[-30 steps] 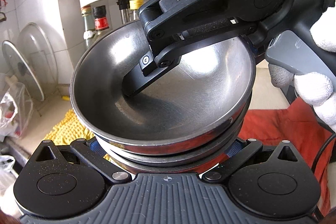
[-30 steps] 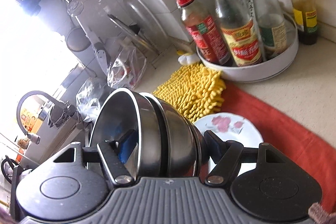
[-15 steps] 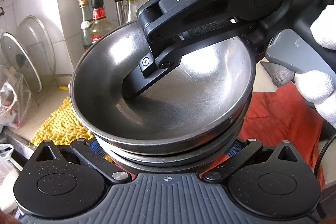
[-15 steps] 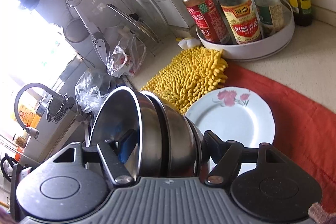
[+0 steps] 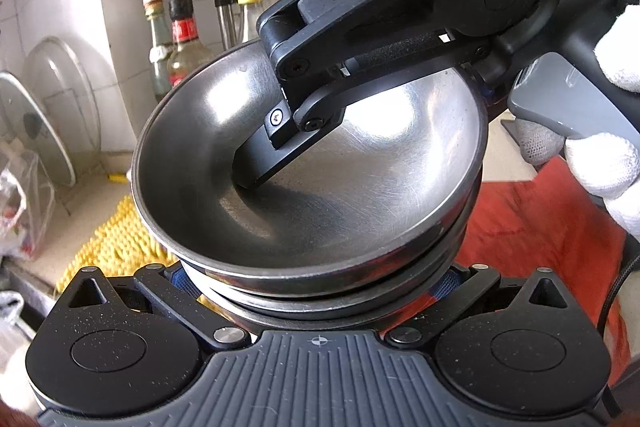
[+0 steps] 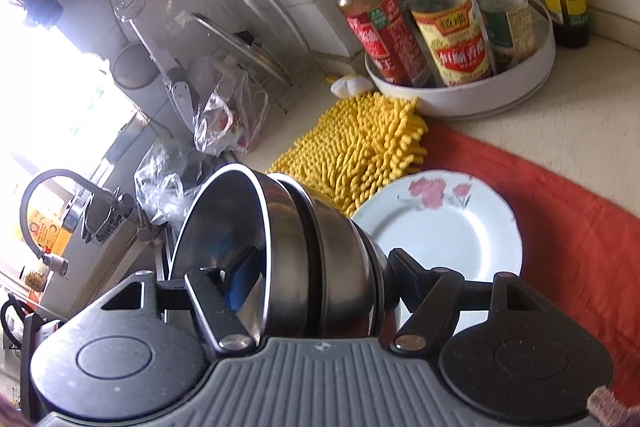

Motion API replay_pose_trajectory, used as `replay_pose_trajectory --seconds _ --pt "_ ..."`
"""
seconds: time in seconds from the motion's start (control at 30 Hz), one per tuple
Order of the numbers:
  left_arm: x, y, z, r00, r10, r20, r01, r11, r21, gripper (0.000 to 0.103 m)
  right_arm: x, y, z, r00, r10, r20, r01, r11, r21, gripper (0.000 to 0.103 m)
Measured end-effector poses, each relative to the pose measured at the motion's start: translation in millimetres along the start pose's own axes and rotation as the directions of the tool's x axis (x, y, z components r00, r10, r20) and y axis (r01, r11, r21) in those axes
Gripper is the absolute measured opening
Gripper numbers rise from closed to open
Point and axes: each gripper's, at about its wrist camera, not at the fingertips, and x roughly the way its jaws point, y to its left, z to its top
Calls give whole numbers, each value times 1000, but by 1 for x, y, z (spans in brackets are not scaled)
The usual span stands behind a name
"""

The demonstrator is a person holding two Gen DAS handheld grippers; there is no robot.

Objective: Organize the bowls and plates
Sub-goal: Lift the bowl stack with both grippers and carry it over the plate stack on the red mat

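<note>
A nested stack of steel bowls [image 5: 320, 187] hangs tilted above the counter. My right gripper [image 6: 324, 271] is shut on it: one fingertip [image 5: 256, 171] presses inside the top bowl, the other finger [image 6: 404, 267] bears on the stack's underside. My left gripper [image 5: 316, 283] holds the same stack of bowls [image 6: 288, 247] low down, with its blue pads [image 5: 178, 279] against both sides. A white plate with pink flowers [image 6: 440, 227] lies on the red cloth [image 6: 560, 207] just beyond the bowls.
A yellow chenille mitt [image 6: 360, 143] lies left of the plate. A white round tray of sauce bottles [image 6: 480, 95] stands at the wall. Pot lids [image 6: 260, 23], plastic bags [image 6: 228, 115] and a sink tap [image 6: 44, 195] are to the left. A white-gloved hand [image 5: 600, 163] holds the right gripper.
Both grippers keep their hold on the bowls. The view has swung a little: the flowered plate shows more fully in the right wrist view, and the bottle rack has slid right in the left one.
</note>
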Motion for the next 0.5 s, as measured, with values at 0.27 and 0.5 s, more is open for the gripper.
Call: replay_pose_trajectory --seconds 0.27,0.5 --pt "28 7 23 999 13 32 -14 1000 17 103 0 -10 32 999 -8 34 8 1000 -9 67" --pt "52 12 26 1000 28 8 -29 999 23 103 14 -24 48 999 -3 43 3 1000 -5 67"
